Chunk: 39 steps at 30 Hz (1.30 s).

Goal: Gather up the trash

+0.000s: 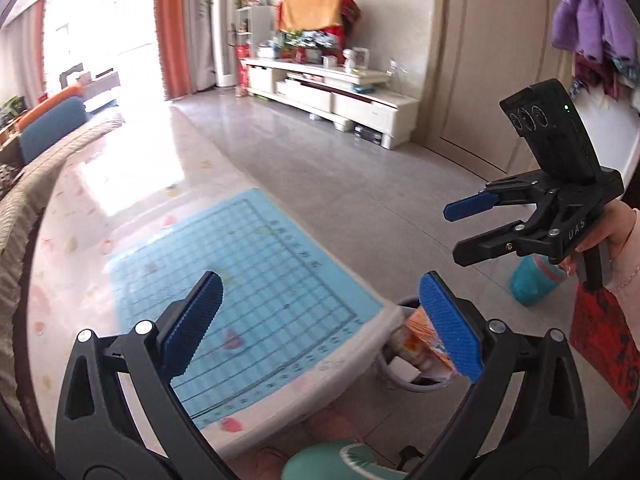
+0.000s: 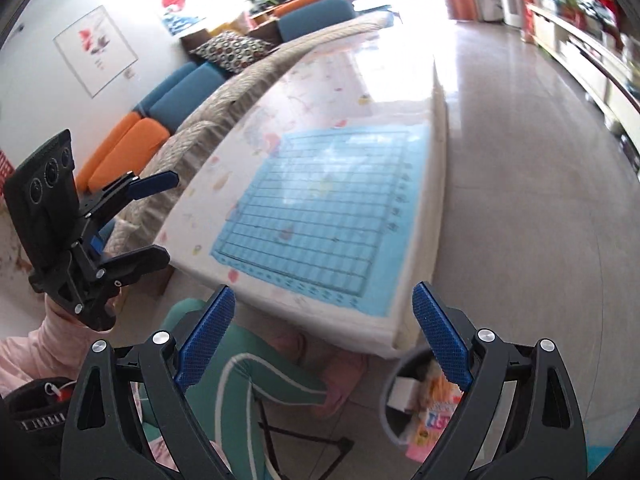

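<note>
we hold both grippers up over the near end of a long low table [image 2: 400,80] covered in a glossy pale cloth printed with small pink and yellow shapes. a light blue grid mat [image 1: 240,280] lies flat at the table's near corner, and nothing rests on it. our left gripper [image 1: 320,320] has its blue-padded jaws spread wide and carries nothing; our right gripper [image 2: 324,336] is equally wide and bare. beside the table's near corner, on the grey tiled floor, stands a small round bin [image 2: 394,396] with the trash already in it: an orange snack packet [image 2: 438,400] and a white box [image 2: 404,394]. along the table's far side runs a sofa [image 2: 180,96] with blue and orange cushions under a beige knitted throw. across the room a white low tv cabinet [image 1: 340,88] lines the wall, orange curtains [image 1: 176,28] frame a bright window, and purple clothes [image 1: 592,16] hang at the right. our teal trouser leg [image 2: 248,372] shows below.
</note>
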Available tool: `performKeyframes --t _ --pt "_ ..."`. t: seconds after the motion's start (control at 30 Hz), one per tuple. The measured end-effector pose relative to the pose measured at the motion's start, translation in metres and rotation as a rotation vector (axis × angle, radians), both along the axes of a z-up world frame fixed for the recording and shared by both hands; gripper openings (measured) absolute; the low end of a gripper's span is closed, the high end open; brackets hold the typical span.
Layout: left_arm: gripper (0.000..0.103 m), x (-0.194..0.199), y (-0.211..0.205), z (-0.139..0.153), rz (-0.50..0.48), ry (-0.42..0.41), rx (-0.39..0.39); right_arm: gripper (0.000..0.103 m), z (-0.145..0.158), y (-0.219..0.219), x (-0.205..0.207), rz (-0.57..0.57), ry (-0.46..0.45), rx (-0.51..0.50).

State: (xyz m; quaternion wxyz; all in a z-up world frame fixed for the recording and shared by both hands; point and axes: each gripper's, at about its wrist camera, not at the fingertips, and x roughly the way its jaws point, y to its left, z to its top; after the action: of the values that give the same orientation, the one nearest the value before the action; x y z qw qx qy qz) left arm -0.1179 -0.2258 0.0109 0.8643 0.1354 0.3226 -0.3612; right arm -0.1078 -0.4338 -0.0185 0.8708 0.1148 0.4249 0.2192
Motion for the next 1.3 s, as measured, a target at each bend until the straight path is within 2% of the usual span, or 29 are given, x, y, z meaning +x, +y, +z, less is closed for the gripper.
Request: performKeyframes --t 0.3,0.67,0.83,0.97,1.3 --pt "0.096 0.019 0.067 0.022 0.137 -0.034 -0.025 0.09 0.025 0.077 0.044 0.136 -0.023 -0.05" --pt "0.096 0.039 0.134 0.023 0.273 -0.053 -0.018 0.09 0.032 0.162 0.084 0.255 -0.025 -0.087" --pt "0.096 0.051 0.157 0.024 0.35 -0.075 -0.003 0.09 0.034 0.19 0.1 0.25 -0.039 -0.107" --pt "0.096 0.057 0.173 0.025 0.411 -0.1 0.003 0.09 0.031 0.206 0.11 0.203 -0.059 -0.159" --pt "0.096 0.072 0.187 0.018 0.478 -0.106 -0.011 0.09 0.029 0.223 0.121 0.076 -0.105 -0.261"
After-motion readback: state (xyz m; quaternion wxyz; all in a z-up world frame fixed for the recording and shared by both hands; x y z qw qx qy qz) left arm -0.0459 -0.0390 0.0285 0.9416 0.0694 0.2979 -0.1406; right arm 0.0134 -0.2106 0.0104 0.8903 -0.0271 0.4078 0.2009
